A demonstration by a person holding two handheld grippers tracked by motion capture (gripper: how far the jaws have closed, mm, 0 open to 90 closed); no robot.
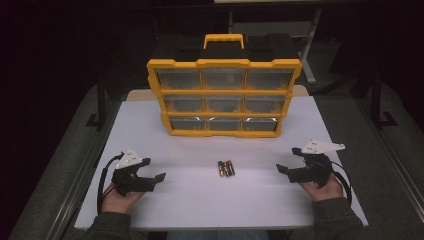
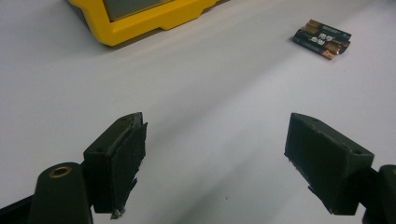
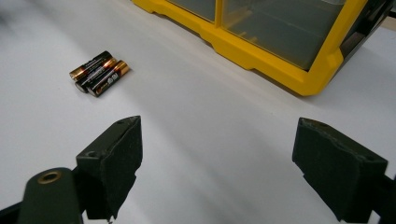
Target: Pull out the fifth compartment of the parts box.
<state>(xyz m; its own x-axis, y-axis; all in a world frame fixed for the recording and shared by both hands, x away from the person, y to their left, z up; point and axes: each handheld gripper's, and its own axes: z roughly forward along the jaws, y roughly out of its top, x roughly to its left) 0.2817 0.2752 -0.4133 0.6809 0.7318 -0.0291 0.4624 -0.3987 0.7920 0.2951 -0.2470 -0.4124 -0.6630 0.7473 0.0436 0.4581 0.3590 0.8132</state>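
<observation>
You have three small batteries [image 1: 226,168] lying flat on the white table [image 1: 200,200], side by side and touching, black with copper-coloured ends. They lie in front of the yellow organizer [image 1: 223,97]; their printed labels seem too blurred to read.

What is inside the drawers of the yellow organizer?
The organizer has nine clear-fronted drawers. Through the fronts nothing definite shows; glare and dimness hide what may lie deeper. The batteries lie outside on the table, between the open left gripper and right gripper.
</observation>
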